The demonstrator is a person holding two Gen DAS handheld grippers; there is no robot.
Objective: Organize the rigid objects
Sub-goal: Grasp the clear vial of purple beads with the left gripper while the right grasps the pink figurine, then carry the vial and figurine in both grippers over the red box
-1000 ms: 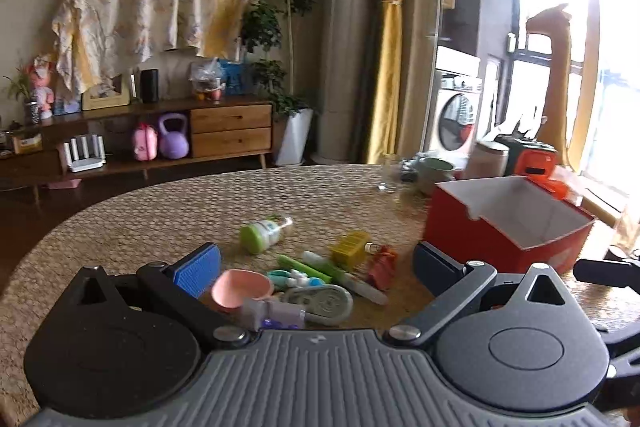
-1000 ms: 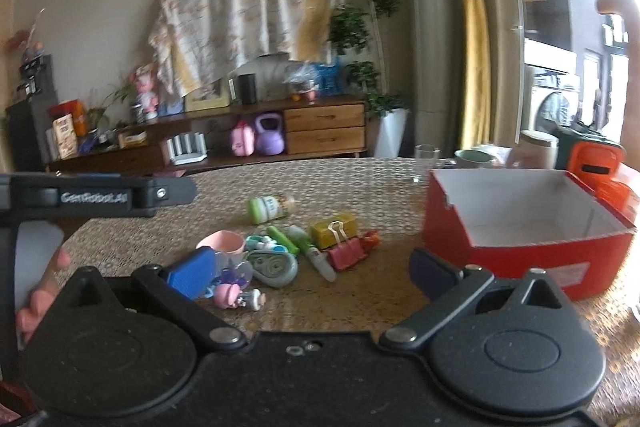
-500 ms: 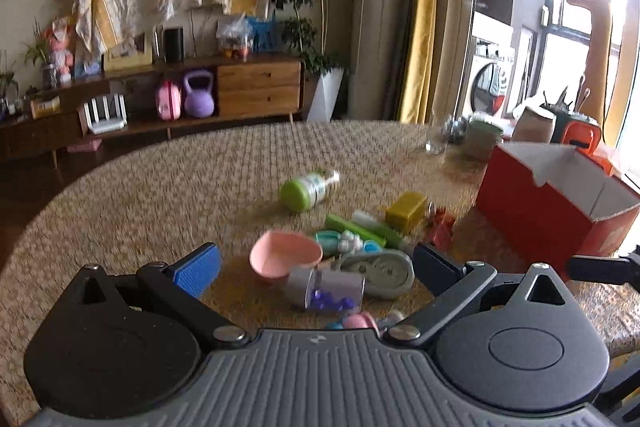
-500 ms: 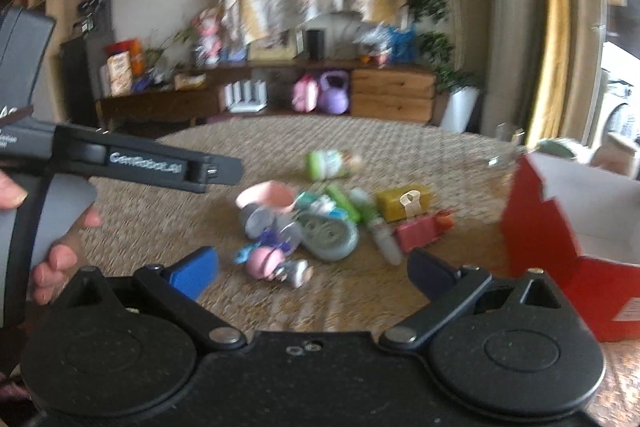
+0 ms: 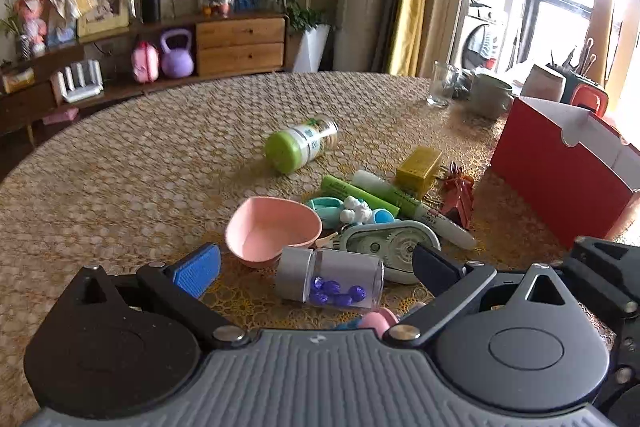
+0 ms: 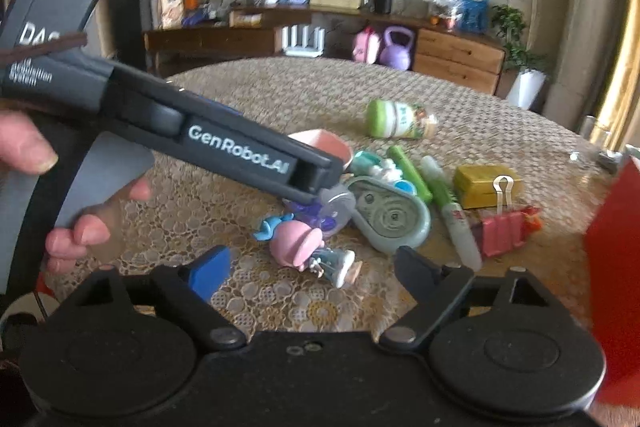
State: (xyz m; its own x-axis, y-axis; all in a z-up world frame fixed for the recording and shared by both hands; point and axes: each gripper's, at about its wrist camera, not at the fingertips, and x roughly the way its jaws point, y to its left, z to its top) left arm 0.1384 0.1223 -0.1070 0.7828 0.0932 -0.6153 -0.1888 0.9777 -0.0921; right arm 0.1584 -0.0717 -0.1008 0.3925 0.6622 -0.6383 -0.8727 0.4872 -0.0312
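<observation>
Small toys and stationery lie clustered: a pink bowl (image 5: 273, 229), a clear vial (image 5: 330, 279) on its side, a green-capped bottle (image 5: 301, 145), beside an open red box (image 5: 560, 183).

Both wrist cameras are looking forward, low and close, sharing the clutter around the clear vial (image 5: 330, 281).

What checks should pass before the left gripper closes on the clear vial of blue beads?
1. Left gripper open: ok, fingers spread wide.
2. Vial lies between the fingers: ok, on its side with the grey cap to the left.
3. Neighbours clear of the fingers: not ok, the pink bowl and tape dispenser crowd it.
4. Red box open for drop-off: ok.
5. Right gripper out of the way: ok, open and empty near the pink figurine.
6. Vial cap sealed: cannot tell.
</observation>
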